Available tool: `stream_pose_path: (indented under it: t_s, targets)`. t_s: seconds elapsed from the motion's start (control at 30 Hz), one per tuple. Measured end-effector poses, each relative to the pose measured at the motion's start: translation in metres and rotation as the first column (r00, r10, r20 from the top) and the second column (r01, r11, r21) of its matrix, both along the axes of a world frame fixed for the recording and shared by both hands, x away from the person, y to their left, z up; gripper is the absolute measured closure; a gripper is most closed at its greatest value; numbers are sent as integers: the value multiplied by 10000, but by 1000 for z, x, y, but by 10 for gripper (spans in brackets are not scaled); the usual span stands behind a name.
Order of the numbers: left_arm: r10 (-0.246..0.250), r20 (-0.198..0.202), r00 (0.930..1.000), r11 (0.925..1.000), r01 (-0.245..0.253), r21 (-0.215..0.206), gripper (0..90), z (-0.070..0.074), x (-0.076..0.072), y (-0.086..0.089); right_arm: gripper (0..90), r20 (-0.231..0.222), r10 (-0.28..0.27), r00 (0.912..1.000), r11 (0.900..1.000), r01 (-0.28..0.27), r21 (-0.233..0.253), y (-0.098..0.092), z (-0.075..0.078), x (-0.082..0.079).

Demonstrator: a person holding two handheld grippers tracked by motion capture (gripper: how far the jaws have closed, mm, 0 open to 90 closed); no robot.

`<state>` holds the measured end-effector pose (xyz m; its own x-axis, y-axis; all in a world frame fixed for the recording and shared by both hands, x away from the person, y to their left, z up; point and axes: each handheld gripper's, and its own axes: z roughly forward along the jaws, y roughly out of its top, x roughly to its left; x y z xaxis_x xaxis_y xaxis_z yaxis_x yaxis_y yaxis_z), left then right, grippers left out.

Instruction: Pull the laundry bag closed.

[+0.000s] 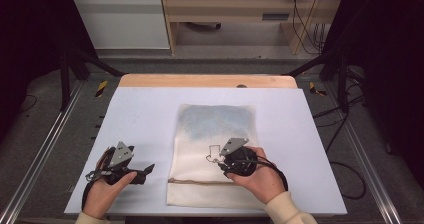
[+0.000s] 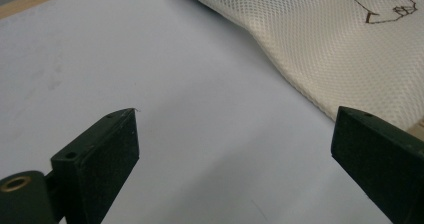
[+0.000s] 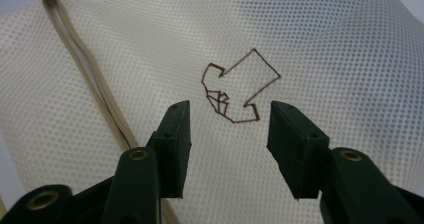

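Cream mesh, a flat bag (image 1: 215, 149), lay in the middle of the white tabletop (image 1: 145, 114), its tan zip band (image 1: 200, 181) running across near your edge. Your right gripper (image 3: 230, 126) hovered just over the bag, its fingers (image 3: 175, 139) parted narrowly either side of a brown outline drawing (image 3: 240, 89) and holding nothing. Your left gripper (image 2: 235, 149) sat over bare tabletop just left of the bag, its fingers (image 2: 100, 154) spread wide and empty.
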<state>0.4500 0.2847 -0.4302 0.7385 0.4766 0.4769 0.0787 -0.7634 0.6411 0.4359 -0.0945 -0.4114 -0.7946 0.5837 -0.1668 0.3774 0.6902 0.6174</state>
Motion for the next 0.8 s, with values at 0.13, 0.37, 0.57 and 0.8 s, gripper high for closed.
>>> stream_pose_path:
  t_s: [0.13,0.37,0.57,0.8]
  targets:
    - [308,42,9995,9994,-307,-143,49,0,-11,5,565,-124,484,9987,9986,-487,-221,16,4,-1]
    - [276,57,9996,9996,-275,-45,45,1,-11,18,615,-463,1096,9929,9927,-1117,-455,34,4,-4]
    - [721,-181,9972,9967,-727,-350,52,-4,-5,22,657,-763,1626,9837,9833,-1679,-696,54,2,-1]
    - [698,-86,9975,9974,-696,185,55,-4,-3,22,686,-896,1968,9763,9755,-2042,-822,64,5,2]
